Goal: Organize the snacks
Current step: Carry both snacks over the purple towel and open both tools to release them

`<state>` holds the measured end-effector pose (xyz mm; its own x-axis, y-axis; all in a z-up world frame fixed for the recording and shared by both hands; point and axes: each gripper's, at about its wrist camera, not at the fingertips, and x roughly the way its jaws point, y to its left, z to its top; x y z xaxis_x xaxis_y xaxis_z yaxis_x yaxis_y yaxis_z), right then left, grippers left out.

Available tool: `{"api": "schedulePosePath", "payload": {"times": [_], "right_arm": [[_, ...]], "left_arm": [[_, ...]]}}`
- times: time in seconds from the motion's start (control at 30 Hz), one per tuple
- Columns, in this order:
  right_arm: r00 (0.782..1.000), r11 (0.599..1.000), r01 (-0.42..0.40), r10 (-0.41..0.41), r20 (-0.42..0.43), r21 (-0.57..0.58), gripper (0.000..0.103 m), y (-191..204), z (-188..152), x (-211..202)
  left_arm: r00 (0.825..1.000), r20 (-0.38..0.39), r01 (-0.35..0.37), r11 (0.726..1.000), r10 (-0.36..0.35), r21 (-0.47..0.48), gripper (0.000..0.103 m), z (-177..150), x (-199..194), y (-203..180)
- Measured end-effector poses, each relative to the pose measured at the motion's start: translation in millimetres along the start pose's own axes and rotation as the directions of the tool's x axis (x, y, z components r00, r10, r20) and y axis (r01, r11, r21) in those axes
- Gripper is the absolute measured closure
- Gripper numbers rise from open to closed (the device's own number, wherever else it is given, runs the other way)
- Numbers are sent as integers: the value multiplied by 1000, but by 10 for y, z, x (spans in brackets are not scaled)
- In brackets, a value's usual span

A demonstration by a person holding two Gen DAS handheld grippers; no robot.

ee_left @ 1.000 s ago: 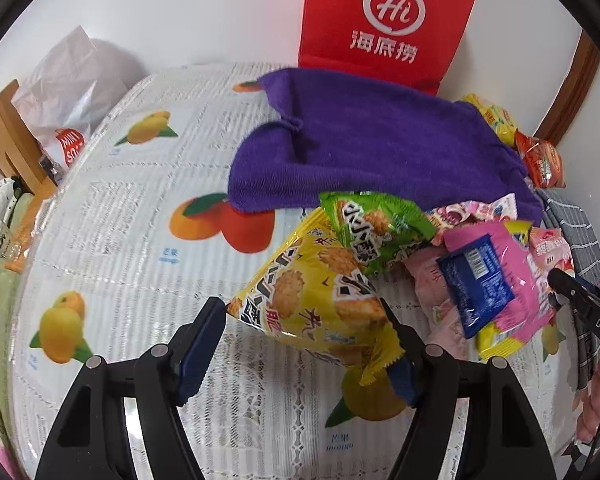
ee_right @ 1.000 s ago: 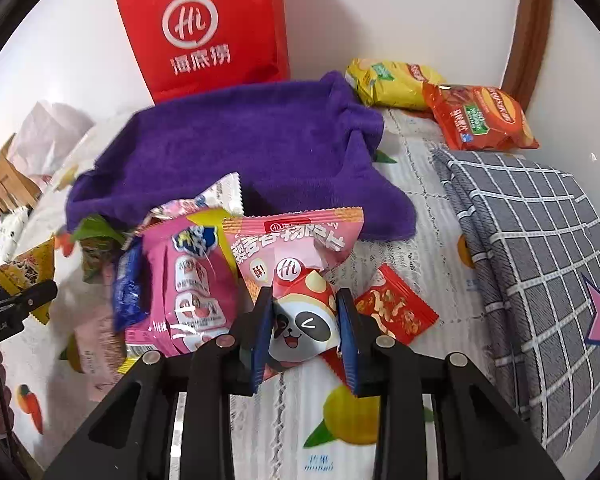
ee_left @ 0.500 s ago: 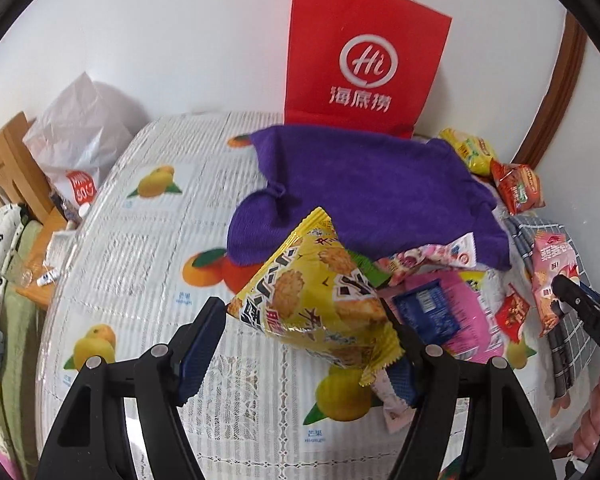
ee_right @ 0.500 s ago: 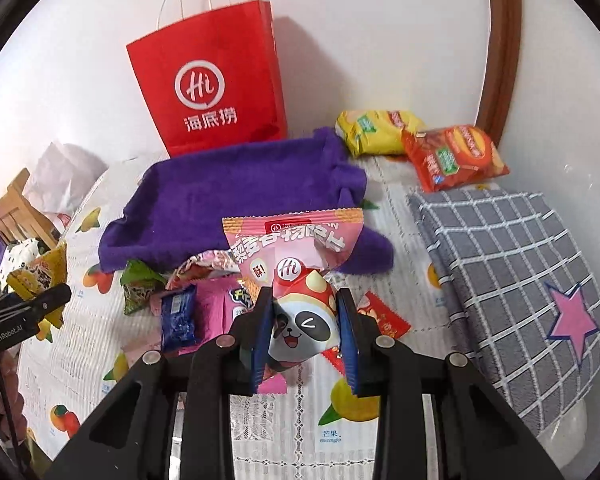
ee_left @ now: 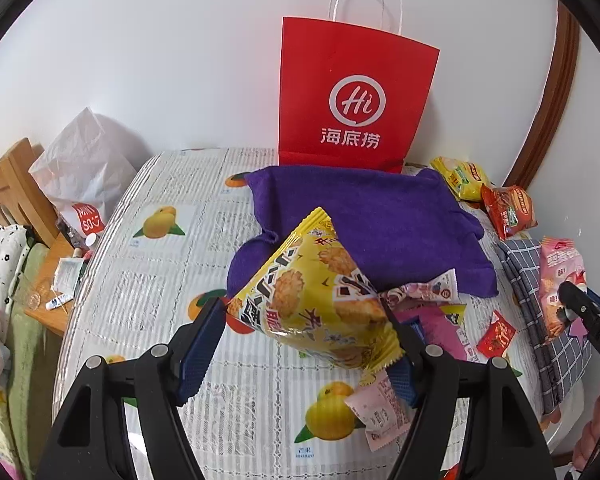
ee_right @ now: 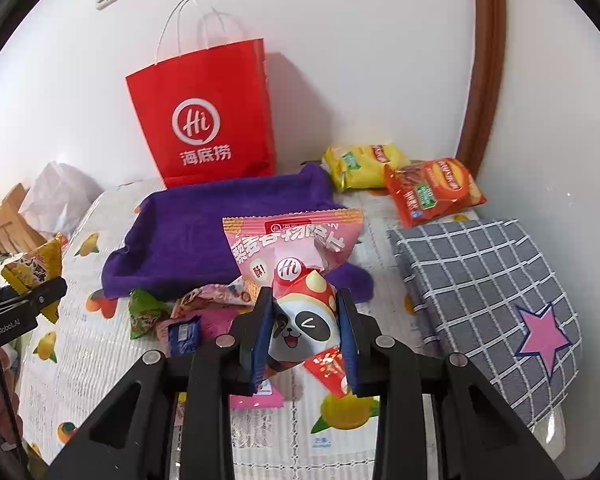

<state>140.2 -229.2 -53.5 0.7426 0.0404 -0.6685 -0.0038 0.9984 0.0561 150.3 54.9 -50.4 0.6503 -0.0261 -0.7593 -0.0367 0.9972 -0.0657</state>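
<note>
Left wrist view: the left gripper (ee_left: 306,340), jaws about half spread, clamps a yellow cracker packet (ee_left: 316,300) above the fruit-print tablecloth (ee_left: 156,280), in front of a purple towel (ee_left: 380,216) and red paper bag (ee_left: 356,96).

Right wrist view: the right gripper (ee_right: 304,336), jaws nearly together, pinches a pink panda packet (ee_right: 296,276) above a loose snack pile (ee_right: 188,316), beside a checked cloth (ee_right: 488,280).
</note>
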Motion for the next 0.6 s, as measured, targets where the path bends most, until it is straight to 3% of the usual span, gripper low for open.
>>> {"api": "schedulePosePath", "payload": {"times": [0.6], "right_arm": [[1000,1000,-3,3,27,4,72,-23,327,172]], "left_arm": [[999,26,-43,999,44,-20,31,365,145,78]]}}
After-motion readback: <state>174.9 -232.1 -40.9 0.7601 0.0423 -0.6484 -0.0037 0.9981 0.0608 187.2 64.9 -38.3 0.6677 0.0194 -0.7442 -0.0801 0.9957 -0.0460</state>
